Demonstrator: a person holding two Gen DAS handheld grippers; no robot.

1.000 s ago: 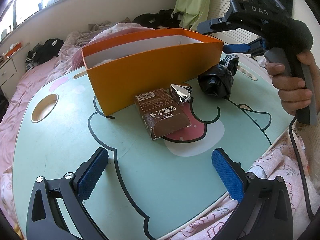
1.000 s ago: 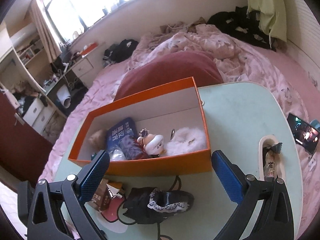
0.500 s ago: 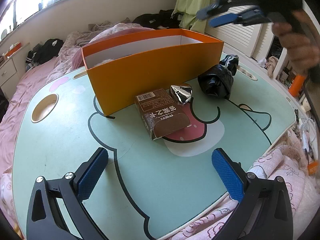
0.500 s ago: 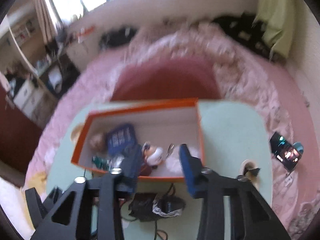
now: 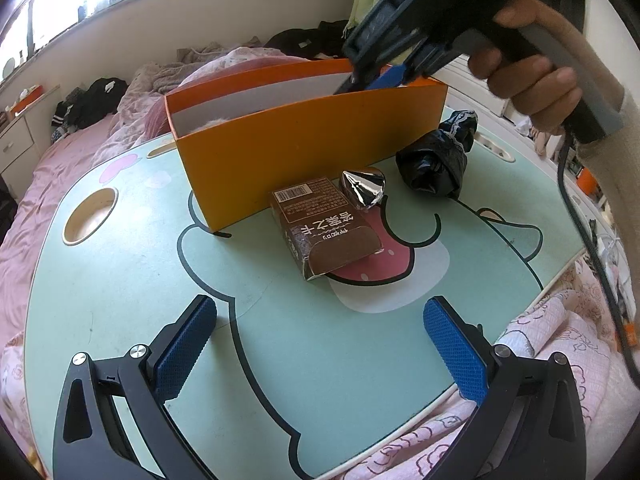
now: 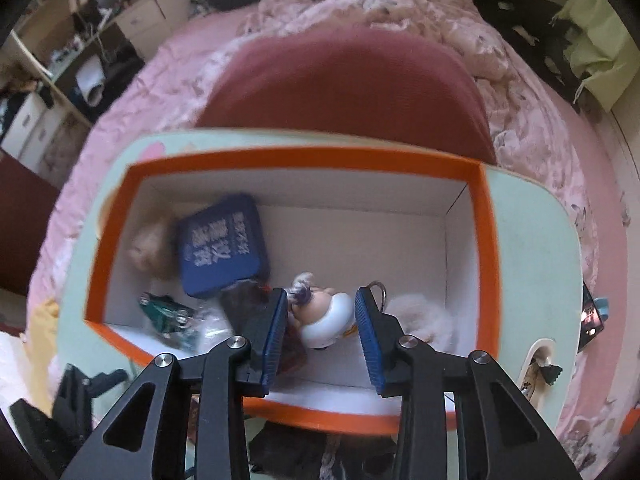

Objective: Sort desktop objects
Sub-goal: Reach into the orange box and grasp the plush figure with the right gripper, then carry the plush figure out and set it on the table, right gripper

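The right gripper (image 6: pixel 321 322) has swung over the orange box (image 6: pixel 486 264) – jaws narrowed, empty – above its figurine (image 6: pixel 326 320).

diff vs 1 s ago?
Right gripper swung over the orange box, tilted down into it, and narrowed its jaws from wide to partway; a small figure shows between them, grip unclear. Left gripper, brown carton, foil piece and black bundle unchanged.
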